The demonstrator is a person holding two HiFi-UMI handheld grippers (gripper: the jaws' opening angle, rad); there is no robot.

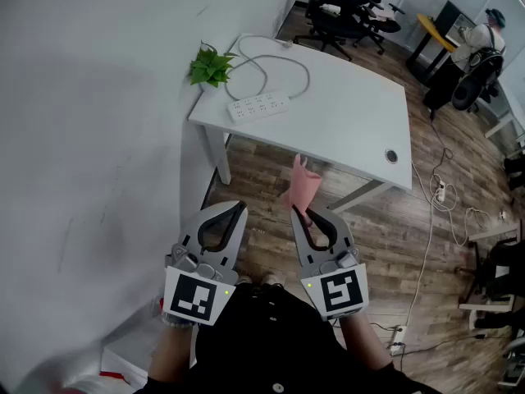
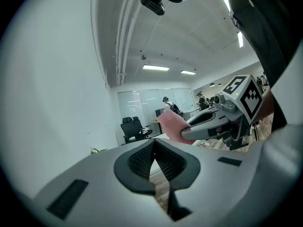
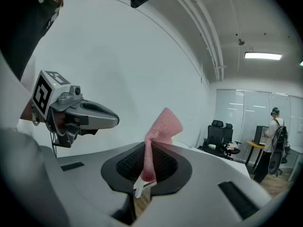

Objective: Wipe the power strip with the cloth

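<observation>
Held side by side, the left gripper [image 1: 239, 207] has jaws together, the right gripper [image 1: 295, 213] jaws pinching cloth [image 1: 301, 185].

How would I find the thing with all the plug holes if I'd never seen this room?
Find the white table against the wall. At its wall-side end, next to the small green plant, lies the power strip. It is the only long flat white bar there, dotted with socket holes, with a white cord looping away behind it.

Power strip [image 1: 258, 105] on worktop's [image 1: 353, 130] left end; plant [image 1: 211, 66] just behind-left of it; cable [image 1: 308, 76] loops behind. Office chairs [image 1: 340, 15] beyond worktop. My left tongs [image 1: 234, 207], right tongs [image 1: 297, 213] side by side before worktop; cloth [image 1: 301, 183] pinched in right.
</observation>
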